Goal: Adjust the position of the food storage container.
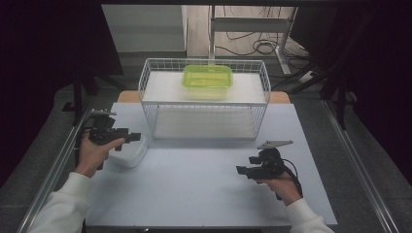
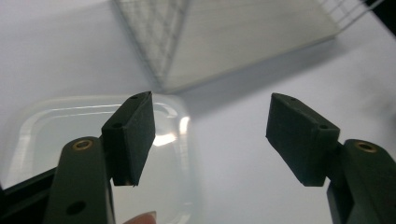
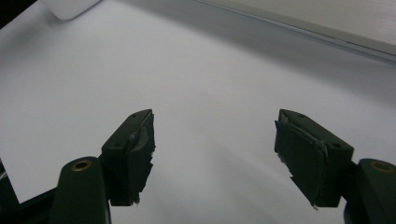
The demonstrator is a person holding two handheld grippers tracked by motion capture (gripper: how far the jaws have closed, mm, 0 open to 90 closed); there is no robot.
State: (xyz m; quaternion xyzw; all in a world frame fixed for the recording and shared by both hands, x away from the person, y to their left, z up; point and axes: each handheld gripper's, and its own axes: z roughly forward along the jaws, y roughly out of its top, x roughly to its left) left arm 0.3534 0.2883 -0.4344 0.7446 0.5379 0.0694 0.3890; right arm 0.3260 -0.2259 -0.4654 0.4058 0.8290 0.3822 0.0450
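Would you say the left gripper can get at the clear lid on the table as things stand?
Probably yes. The left gripper hangs open right over the clear lid, nothing lies between them, and the wire rack stands off to the side.

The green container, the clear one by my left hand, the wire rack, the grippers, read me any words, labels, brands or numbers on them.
No text can be read.
Green container: no label or print visible.
Clear container: plain, no marking seen.
Wire rack: no tag or sign.
Left gripper and right gripper: plain black jaws, no lettering.
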